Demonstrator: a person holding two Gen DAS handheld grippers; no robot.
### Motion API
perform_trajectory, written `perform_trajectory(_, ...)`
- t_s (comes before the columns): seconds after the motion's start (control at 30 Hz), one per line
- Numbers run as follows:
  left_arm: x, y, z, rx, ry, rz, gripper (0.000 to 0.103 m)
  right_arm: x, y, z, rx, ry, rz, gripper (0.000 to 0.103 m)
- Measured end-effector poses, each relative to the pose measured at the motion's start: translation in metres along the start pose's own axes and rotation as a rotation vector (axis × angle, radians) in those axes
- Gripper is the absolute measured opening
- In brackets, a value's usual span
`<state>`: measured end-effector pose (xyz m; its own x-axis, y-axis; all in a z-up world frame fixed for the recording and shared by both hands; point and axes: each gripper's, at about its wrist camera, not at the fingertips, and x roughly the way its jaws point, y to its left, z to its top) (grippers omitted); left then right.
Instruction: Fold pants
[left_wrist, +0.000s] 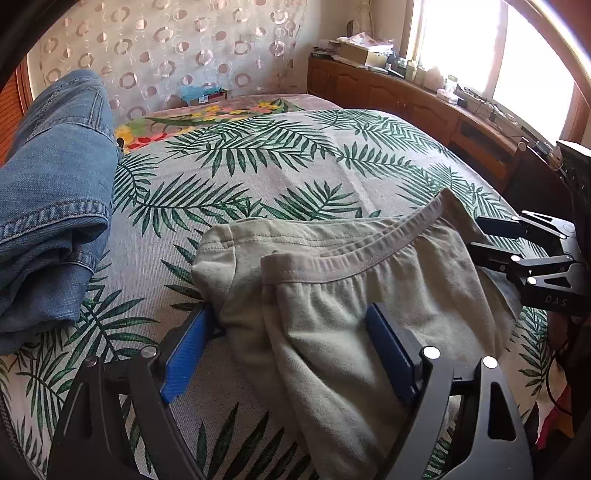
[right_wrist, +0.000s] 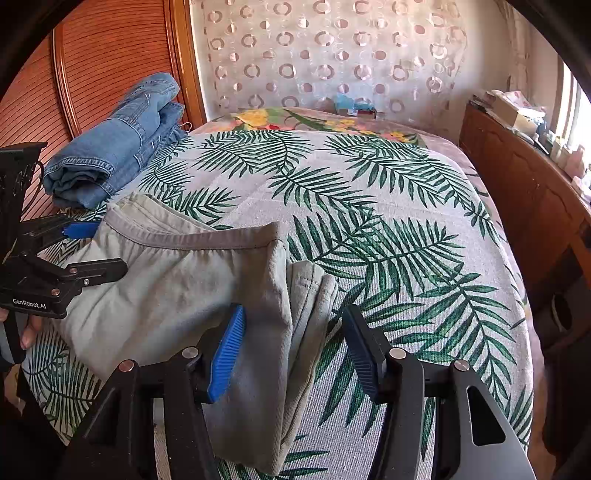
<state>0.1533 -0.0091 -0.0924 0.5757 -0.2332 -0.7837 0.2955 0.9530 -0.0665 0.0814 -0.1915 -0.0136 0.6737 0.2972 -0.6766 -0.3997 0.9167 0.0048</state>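
Grey-green pants (left_wrist: 332, 295) lie folded on the bed, elastic waistband on top; they also show in the right wrist view (right_wrist: 177, 291). My left gripper (left_wrist: 291, 332) is open, its blue pads either side of the left end of the folded pants. My right gripper (right_wrist: 295, 343) is open around the right folded edge. Each gripper shows in the other's view, the right (left_wrist: 491, 240) and the left (right_wrist: 99, 247), both with jaws apart at the pants' ends.
Folded blue jeans (left_wrist: 51, 192) sit at the left of the bed (left_wrist: 295, 166), also in the right wrist view (right_wrist: 118, 144). A wooden cabinet (left_wrist: 424, 107) with clutter runs along the right under the window. A wooden wardrobe (right_wrist: 92, 74) stands at left.
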Motion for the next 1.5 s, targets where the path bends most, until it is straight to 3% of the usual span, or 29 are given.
perform_trajectory(0.4,0.000,-0.001,0.000,-0.009,0.001,0.008,0.085,-0.002,-0.014,0.005,0.051,0.009,-0.007,0.058)
perform_trajectory(0.57,-0.001,0.002,0.003,-0.030,0.023,-0.008,0.085,0.002,-0.017,0.011,0.056,0.030,0.032,0.058)
perform_trajectory(0.73,-0.010,0.014,0.009,-0.091,-0.019,-0.082,0.083,0.005,-0.012,0.015,0.042,0.037,0.061,0.043)
perform_trajectory(0.83,-0.012,0.016,0.012,-0.101,-0.025,-0.085,0.076,0.008,-0.009,0.017,0.043,0.040,0.072,0.031)
perform_trajectory(0.9,-0.012,0.018,0.013,-0.109,-0.024,-0.098,0.068,0.009,-0.010,0.017,0.054,0.045,0.105,0.018)
perform_trajectory(0.97,-0.011,0.020,0.014,-0.118,-0.021,-0.098,0.065,0.009,-0.010,0.017,0.057,0.044,0.133,0.015)
perform_trajectory(1.27,-0.001,0.025,0.010,-0.134,-0.012,-0.086,0.056,0.010,-0.009,0.015,0.056,0.034,0.122,0.015)
perform_trajectory(1.5,-0.002,0.024,0.009,-0.139,-0.015,-0.091,0.055,0.010,-0.009,0.015,0.069,0.024,0.132,0.017)
